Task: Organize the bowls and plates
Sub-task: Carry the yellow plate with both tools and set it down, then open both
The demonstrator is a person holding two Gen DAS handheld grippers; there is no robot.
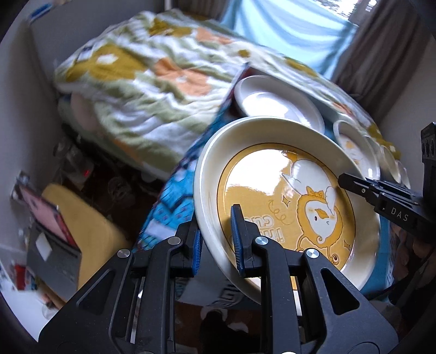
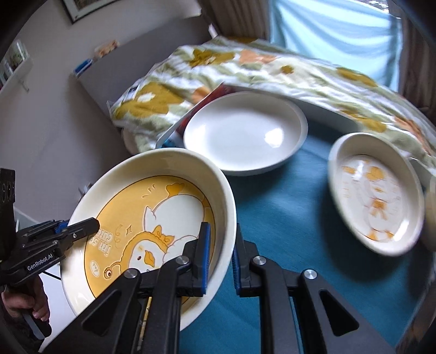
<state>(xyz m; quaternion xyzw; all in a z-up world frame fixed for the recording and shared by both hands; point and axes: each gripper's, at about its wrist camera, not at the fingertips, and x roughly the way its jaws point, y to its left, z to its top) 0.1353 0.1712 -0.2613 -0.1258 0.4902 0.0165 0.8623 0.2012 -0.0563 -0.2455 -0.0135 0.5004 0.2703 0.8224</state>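
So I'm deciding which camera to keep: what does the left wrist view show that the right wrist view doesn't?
Only the left wrist view: the floor clutter, including a yellow cushion. Only the right wrist view: a framed picture on the wall and the hand gripping the left hand-held gripper. Both: the yellow duck plate, clamped by both hand-held grippers, the plain white plate, the small patterned plate.

Left tool [image 1: 218, 237] and right tool [image 2: 222, 258]: both angled downward, each clamped on opposite rims of the yellow plate [image 2: 152, 217]
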